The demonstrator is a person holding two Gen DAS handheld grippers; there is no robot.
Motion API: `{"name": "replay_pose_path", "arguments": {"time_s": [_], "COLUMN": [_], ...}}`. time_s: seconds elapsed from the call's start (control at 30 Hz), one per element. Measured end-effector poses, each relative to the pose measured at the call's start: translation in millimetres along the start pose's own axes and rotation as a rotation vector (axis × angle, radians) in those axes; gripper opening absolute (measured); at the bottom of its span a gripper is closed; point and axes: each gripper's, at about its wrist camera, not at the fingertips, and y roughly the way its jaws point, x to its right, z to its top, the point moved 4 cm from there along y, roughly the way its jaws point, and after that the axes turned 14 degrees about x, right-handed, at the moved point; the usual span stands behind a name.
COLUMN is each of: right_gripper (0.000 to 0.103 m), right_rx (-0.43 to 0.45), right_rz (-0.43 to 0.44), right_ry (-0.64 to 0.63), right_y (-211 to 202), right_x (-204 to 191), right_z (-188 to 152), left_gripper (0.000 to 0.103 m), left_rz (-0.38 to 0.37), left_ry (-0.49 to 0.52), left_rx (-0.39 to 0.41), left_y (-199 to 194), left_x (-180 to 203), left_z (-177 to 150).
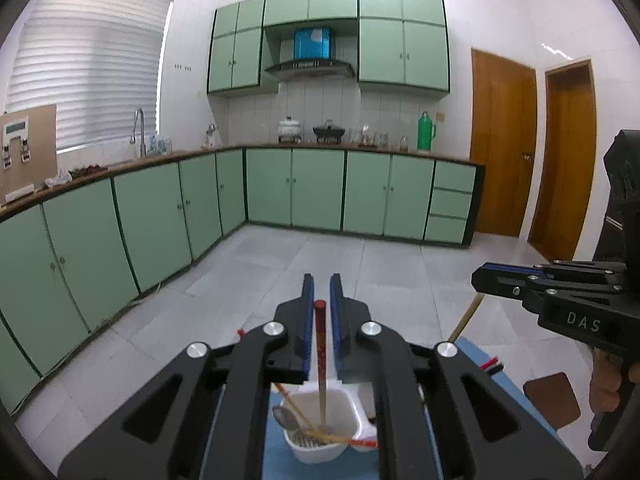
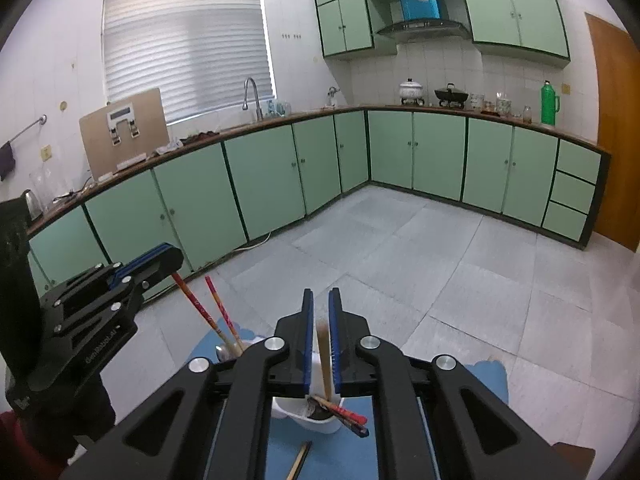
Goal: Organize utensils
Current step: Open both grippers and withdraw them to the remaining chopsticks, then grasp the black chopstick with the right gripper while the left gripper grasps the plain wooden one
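**Chopsticks Over the White Holder**

Our left gripper (image 1: 322,280) pinched a red chopstick (image 1: 320,344), its tip down in the white holder (image 1: 320,448). Our right gripper (image 2: 320,294) pinched a tan chopstick (image 2: 325,354) above that holder, on the blue mat (image 2: 280,456).

The left gripper (image 1: 322,292) hides the back of the white cup (image 1: 320,454). The loose chopstick (image 2: 299,462) runs off the picture's bottom edge.

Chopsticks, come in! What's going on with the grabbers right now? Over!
Left gripper shut on red chopstick, tip down in white holder. Right gripper shut on tan chopstick above same holder. One chopstick loose on blue mat. Nothing blocking.
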Motion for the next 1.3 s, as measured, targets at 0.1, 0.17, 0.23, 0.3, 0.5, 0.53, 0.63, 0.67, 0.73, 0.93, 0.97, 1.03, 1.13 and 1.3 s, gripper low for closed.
{"name": "replay_pose_path", "arguments": {"time_s": [0.1,0.17,0.23,0.3,0.5,0.53,0.63,0.67,0.73,0.93,0.97,1.03,1.13,1.3], "right_gripper": [0.016,0.029,0.041,0.051,0.078,0.084,0.094,0.097,0.097,0.097,0.097,0.097,0.097,0.097], "right_rx": [0.004,0.018,0.041,0.063,0.115,0.120,0.121,0.119,0.107,0.043,0.032,0.001,-0.055,-0.138], "right_rz": [-0.011,-0.018,-0.036,-0.055,-0.082,-0.092,-0.123,-0.132,-0.140,-0.172,-0.173,-0.184,-0.185,-0.178], "right_ry": [0.002,0.008,0.009,0.005,0.016,0.019,0.031,0.043,0.063,0.073,0.075,0.070,0.056,0.096], "right_y": [-7.1,-15.2,-28.2,-45.5,-96.8,-106.6,-128.1,-134.9,-145.4,-162.7,-163.8,-163.6,-162.1,-156.8], "right_x": [3.8,7.4,9.8,13.2,18.2,18.9,18.0,18.1,17.0,9.1,7.7,2.2,-6.1,-19.0], "right_z": [-2.6,-0.4,0.3,-1.5,-26.0,-34.7,-60.3,-69.8,-86.8,-138.1,-146.5,-165.5,-195.4,-245.1], "left_gripper": [0.024,0.034,0.043,0.053,0.073,0.075,0.083,0.087,0.088,0.090,0.090,0.090,0.090,0.089], "left_rz": [0.004,0.007,0.012,0.008,-0.001,0.002,0.011,0.012,0.022,0.030,0.031,0.039,0.058,0.083], "left_ry": [-0.006,-0.011,-0.018,-0.020,-0.025,-0.031,-0.060,-0.065,-0.073,-0.066,-0.072,-0.076,-0.062,-0.047], "left_rx": [0.009,0.022,0.032,0.044,0.049,0.044,0.011,-0.003,-0.050,-0.184,-0.211,-0.241,-0.287,-0.347], "left_y": [-9.0,-22.4,-33.3,-51.1,-112.0,-120.1,-146.0,-152.0,-162.4,-186.4,-189.7,-194.7,-201.1,-207.0], "left_x": [-5.3,-7.6,-7.5,-4.8,7.2,8.6,13.7,15.0,18.4,22.7,22.1,18.9,16.3,7.7], "left_z": [0.2,4.7,7.1,8.7,-10.2,-16.1,-42.9,-50.5,-70.6,-135.8,-147.8,-164.1,-188.0,-220.3]}}
